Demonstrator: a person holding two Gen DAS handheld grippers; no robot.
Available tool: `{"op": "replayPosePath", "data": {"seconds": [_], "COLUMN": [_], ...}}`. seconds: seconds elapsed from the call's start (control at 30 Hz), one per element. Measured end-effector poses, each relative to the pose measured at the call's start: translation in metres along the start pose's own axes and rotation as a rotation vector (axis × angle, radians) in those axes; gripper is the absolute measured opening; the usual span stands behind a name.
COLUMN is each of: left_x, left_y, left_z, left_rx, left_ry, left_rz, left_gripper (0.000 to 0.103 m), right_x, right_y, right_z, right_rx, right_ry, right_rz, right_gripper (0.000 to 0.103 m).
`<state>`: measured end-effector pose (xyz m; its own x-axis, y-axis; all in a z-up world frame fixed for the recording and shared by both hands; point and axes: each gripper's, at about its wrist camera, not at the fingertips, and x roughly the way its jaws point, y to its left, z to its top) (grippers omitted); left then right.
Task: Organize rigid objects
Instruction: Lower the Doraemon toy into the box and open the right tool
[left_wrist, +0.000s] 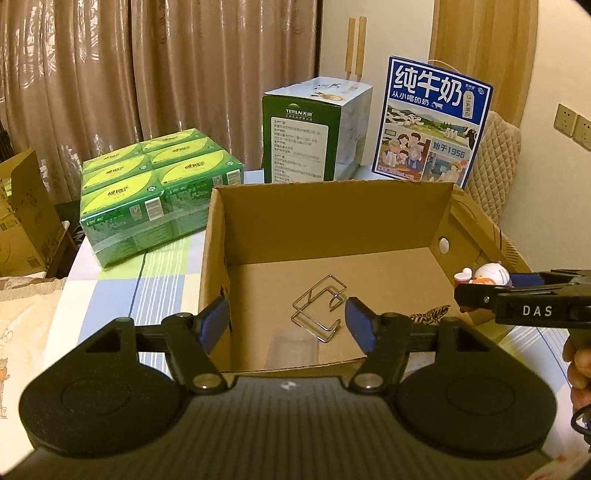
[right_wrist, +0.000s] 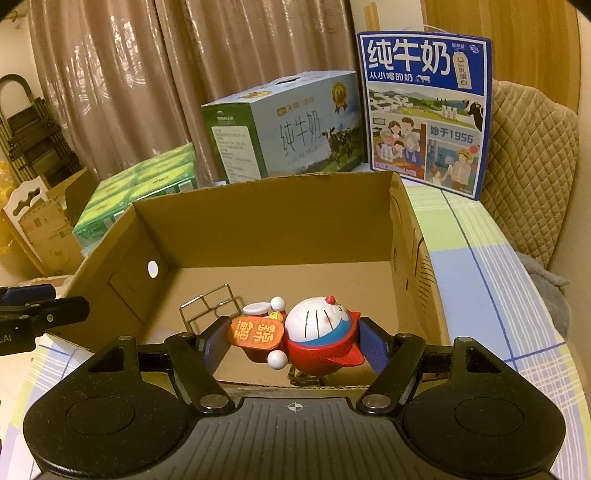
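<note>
Right gripper (right_wrist: 293, 341) jaws clamp the cat figurine (right_wrist: 314, 332) above the cardboard box (right_wrist: 266, 221) on the counter (right_wrist: 498, 280); left gripper (left_wrist: 286, 321) jaws stand released, apparently empty. Step: depositing the figurine. Next: lower, release beside the wire rack (left_wrist: 320, 308) lying inside.

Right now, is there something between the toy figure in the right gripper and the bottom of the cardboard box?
Nothing visible blocks it. The toy figure hangs in the right gripper above bare box floor. The wire rack lies to its left, apart from it.
</note>
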<state>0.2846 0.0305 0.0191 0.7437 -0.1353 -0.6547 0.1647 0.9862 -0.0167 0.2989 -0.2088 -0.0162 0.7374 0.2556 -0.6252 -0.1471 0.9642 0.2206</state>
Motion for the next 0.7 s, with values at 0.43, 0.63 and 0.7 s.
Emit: {"op": "replayPosePath", "data": {"seconds": [0.43, 0.63, 0.7], "left_x": [-0.029, -0.063, -0.074], "left_y": [0.004, 0.0, -0.004], "left_z": [-0.008, -0.03, -0.04], "left_rx": [-0.031, -0.079, -0.095], "left_ry": [-0.048, -0.073, -0.074], "left_rz": [-0.004, -0.012, -0.015], "left_gripper": [0.065, 0.067, 0.067], "right_x": [-0.037, -0.084, -0.099], "right_y": [-0.006, -0.02, -0.021], "right_z": [0.006, -0.036, -0.056], "right_rx": [0.013, 0.05, 0.063], "right_ry": [-0.135, -0.161, -0.153], "right_rz": [0.027, -0.002, -0.007], "right_gripper": [0.077, 0.077, 0.077]}}
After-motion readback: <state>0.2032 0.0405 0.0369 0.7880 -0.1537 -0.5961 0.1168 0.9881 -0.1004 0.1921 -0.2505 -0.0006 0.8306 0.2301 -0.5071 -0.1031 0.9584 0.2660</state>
